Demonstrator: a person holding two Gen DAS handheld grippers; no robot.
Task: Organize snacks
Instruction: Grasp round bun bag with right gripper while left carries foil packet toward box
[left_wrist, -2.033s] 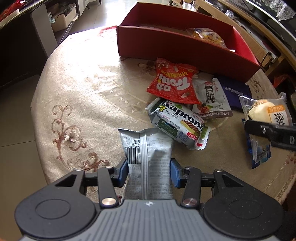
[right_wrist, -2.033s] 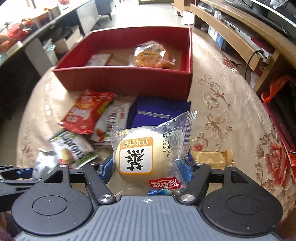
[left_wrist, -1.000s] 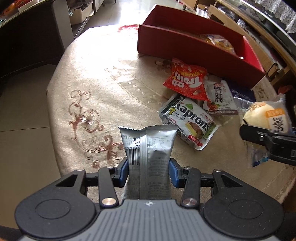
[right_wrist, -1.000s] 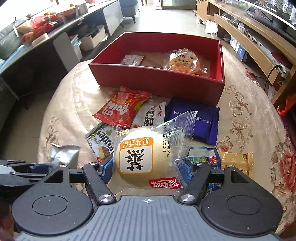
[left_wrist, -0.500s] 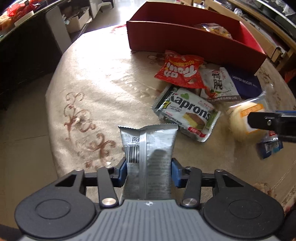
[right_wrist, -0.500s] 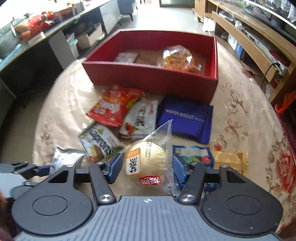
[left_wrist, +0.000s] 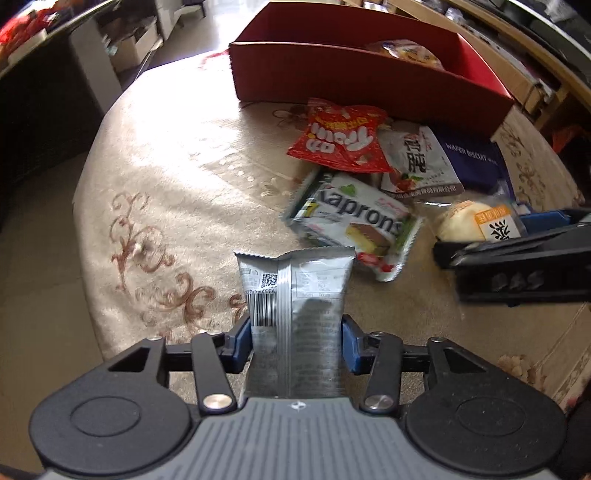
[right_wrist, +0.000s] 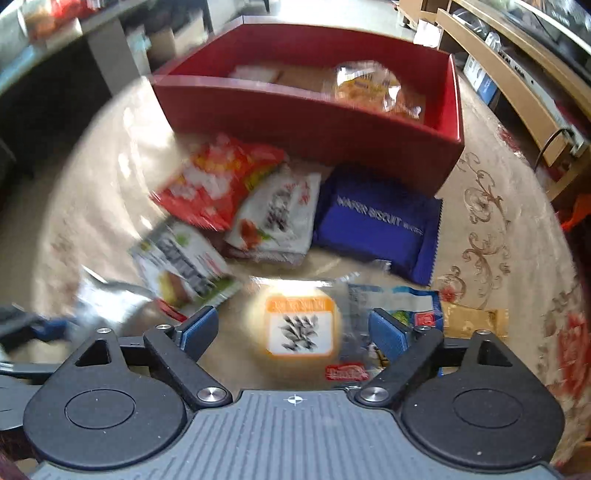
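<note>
Jaws opening: right gripper wide around bun, left gripper flanking silver packet, both steeply down.

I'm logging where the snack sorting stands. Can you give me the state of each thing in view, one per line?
Left tool: opening, silver packet between its pads.
Silver packet: upright in the left tool.
Right tool: opening, pads clear of the bun.
Wrapped bun: sealed, loose between the right tool's pads.
Red box: open, a yellow snack bag inside.
Blue wafer pack: lying flat on the table.
</note>
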